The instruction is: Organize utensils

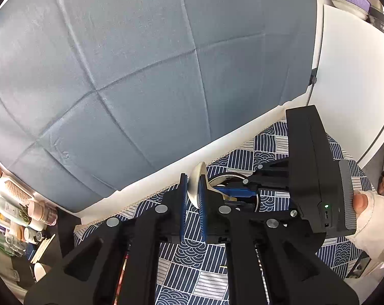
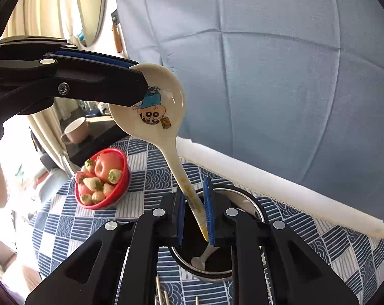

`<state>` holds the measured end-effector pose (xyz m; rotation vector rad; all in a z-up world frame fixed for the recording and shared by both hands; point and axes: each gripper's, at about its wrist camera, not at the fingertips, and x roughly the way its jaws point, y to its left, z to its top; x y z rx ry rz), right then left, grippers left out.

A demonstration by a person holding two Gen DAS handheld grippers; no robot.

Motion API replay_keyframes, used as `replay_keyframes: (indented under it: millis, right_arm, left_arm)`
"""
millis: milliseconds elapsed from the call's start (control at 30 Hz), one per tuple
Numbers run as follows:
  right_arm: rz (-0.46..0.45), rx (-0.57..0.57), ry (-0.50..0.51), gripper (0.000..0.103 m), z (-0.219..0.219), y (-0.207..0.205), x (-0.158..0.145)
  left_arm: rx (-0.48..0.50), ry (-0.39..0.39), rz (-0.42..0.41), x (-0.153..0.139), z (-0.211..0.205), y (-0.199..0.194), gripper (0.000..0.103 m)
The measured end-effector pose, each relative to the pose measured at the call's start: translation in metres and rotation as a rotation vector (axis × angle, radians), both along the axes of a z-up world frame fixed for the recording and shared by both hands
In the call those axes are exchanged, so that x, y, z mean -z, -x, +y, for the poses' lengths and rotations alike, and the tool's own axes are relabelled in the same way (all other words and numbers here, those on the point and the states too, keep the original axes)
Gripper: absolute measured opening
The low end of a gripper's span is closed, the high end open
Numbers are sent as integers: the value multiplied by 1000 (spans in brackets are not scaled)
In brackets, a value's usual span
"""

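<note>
A cream ceramic soup spoon with a cartoon print hangs bowl-up over a round metal utensil holder. My left gripper is shut on the spoon's bowl; it shows in the right wrist view at the upper left. My right gripper is open, its blue pads on either side of the spoon's handle, which leans against the right pad. Another white utensil handle rests inside the holder. The right gripper's body also shows in the left wrist view.
A red bowl of strawberries and an apple sits left of the holder on the blue patterned tablecloth. Wooden chopstick tips lie near the front. A beige mug stands far left. A blue cushioned backrest rises behind the table.
</note>
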<state>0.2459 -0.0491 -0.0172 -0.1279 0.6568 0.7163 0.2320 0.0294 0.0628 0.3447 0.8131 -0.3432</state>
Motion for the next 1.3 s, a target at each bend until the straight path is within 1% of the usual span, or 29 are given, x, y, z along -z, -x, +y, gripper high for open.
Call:
replay_keyframes:
  millis: [33, 67, 100, 133, 167, 200, 233, 267, 300, 333, 400, 433, 467, 500, 633, 700, 833, 1100, 1300]
  right_arm:
    - [-8, 21, 7, 15, -1, -1, 2]
    - [-5, 43, 24, 21, -2, -3, 6]
    - [3, 50, 37, 33, -6, -4, 9]
    - [5, 62, 52, 39, -10, -4, 13]
    - [2, 79, 71, 49, -15, -2, 17]
    - [0, 98, 84, 54, -22, -1, 20]
    - [8, 113, 85, 57, -29, 0, 22]
    - [21, 129, 83, 64, -36, 1, 25]
    - [29, 145, 83, 67, -44, 2, 27]
    - [36, 160, 86, 68, -50, 3, 29]
    - [58, 183, 96, 72, -61, 4, 36]
    - [65, 190, 103, 73, -65, 5, 38]
    - [71, 193, 95, 77, -69, 6, 40]
    - [85, 201, 93, 79, -72, 6, 42]
    - [100, 218, 97, 79, -83, 12, 45]
    - [116, 211, 95, 79, -88, 16, 49]
    - [147, 195, 115, 79, -97, 24, 58]
    - [207, 127, 158, 79, -104, 32, 83]
    - [240, 57, 182, 79, -107, 37, 102]
  left_arm:
    - [-4, 18, 3, 1, 2, -3, 10]
    - [-11, 37, -3, 2, 5, -4, 14]
    - [-24, 56, -4, 4, 9, -4, 20]
    - [-39, 70, -4, 5, 14, -5, 41]
    - [-58, 84, -9, 7, 19, -4, 65]
    - [-73, 101, -18, 8, 24, -2, 74]
    - [-85, 123, -19, 10, 30, 0, 84]
    - [-102, 140, -13, 13, 35, 2, 91]
    - [-119, 148, -5, 17, 39, 3, 92]
    - [-133, 154, -1, 21, 43, 5, 92]
    - [-159, 159, 18, 31, 50, 9, 96]
    - [-171, 160, 29, 36, 52, 10, 97]
    - [-180, 165, 38, 40, 55, 12, 97]
    - [-189, 168, 54, 45, 58, 13, 97]
    - [-233, 160, 103, 65, 63, 21, 97]
    - [-243, 163, 124, 73, 64, 27, 97]
    - [-264, 142, 160, 89, 60, 40, 97]
    - [-308, 138, 216, 115, 41, 66, 97]
    - [-362, 139, 242, 131, 29, 86, 97]
